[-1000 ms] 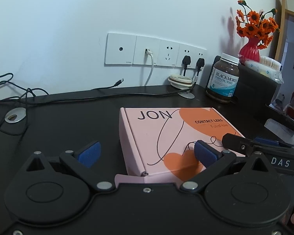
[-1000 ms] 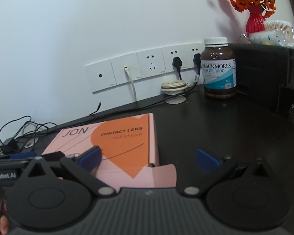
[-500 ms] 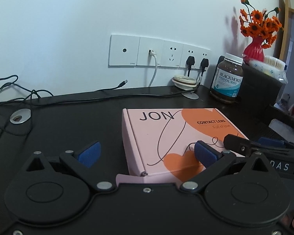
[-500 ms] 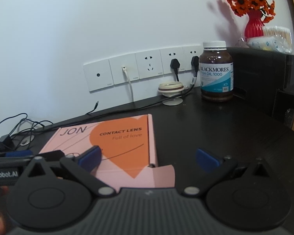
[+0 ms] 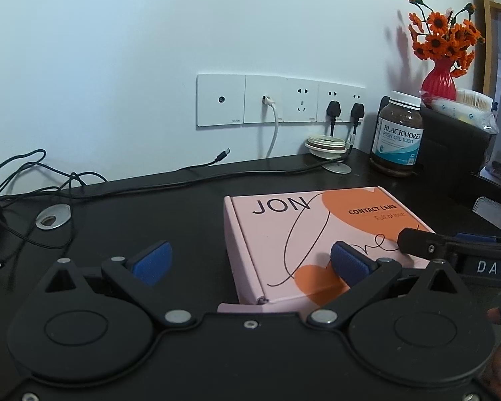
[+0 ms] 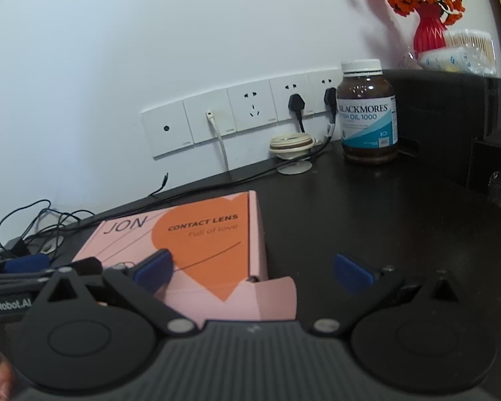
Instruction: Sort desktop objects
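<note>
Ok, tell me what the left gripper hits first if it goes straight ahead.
Probably the pink box: the left gripper is open, and the box's left edge lies between its fingers. Depth and height are hard to judge.

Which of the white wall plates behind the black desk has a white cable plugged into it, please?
The second white wall plate from the left: a white cable hangs from it. The two rightmost sockets hold black plugs.

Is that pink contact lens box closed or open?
Mostly closed: the pink box has its lid lying flat, but a front flap sticks out untucked.
</note>
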A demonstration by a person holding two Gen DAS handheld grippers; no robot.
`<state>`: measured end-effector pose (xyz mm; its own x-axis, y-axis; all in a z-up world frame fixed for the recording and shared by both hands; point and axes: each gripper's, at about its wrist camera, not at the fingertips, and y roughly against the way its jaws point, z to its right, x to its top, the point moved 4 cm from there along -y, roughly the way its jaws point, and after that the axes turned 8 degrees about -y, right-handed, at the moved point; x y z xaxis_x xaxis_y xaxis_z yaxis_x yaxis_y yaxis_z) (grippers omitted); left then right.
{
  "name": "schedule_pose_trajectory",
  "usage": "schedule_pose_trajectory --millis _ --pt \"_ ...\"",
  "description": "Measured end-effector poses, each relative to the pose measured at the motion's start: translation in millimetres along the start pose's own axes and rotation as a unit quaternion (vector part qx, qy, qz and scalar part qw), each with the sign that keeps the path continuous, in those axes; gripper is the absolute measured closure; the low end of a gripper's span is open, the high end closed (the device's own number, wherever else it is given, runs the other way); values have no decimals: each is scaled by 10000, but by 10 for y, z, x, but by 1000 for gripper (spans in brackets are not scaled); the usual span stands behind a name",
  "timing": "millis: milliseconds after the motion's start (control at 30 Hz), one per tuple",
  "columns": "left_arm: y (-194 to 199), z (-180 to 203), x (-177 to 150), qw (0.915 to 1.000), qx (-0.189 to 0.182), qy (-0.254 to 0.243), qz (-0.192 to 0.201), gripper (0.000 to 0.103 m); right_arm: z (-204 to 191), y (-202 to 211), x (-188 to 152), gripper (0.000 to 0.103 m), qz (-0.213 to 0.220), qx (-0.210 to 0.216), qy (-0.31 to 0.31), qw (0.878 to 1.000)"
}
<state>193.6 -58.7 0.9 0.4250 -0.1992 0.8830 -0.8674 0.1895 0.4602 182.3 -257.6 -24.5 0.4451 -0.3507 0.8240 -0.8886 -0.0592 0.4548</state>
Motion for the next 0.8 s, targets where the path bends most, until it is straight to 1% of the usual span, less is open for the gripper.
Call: schedule_pose_trajectory --millis 67,167,300,667,800 --pt "-3 -7 4 10000 43 39 -28 0 -7 5 -3 1 10 -12 23 10000" --pt "1 -30 19 9999 -11 144 -45 0 0 5 -4 1 -6 6 -9 10000" --pt "27 -57 36 9998 24 204 38 0 -15 16 -8 1 20 -23 24 10000" --pt "-23 -78 -17 9995 -115 241 -181 0 -13 22 -16 1 7 0 26 10000" --pt "-54 -106 -27 9990 -177 361 -214 0 7 20 -8 1 -3 22 25 10000"
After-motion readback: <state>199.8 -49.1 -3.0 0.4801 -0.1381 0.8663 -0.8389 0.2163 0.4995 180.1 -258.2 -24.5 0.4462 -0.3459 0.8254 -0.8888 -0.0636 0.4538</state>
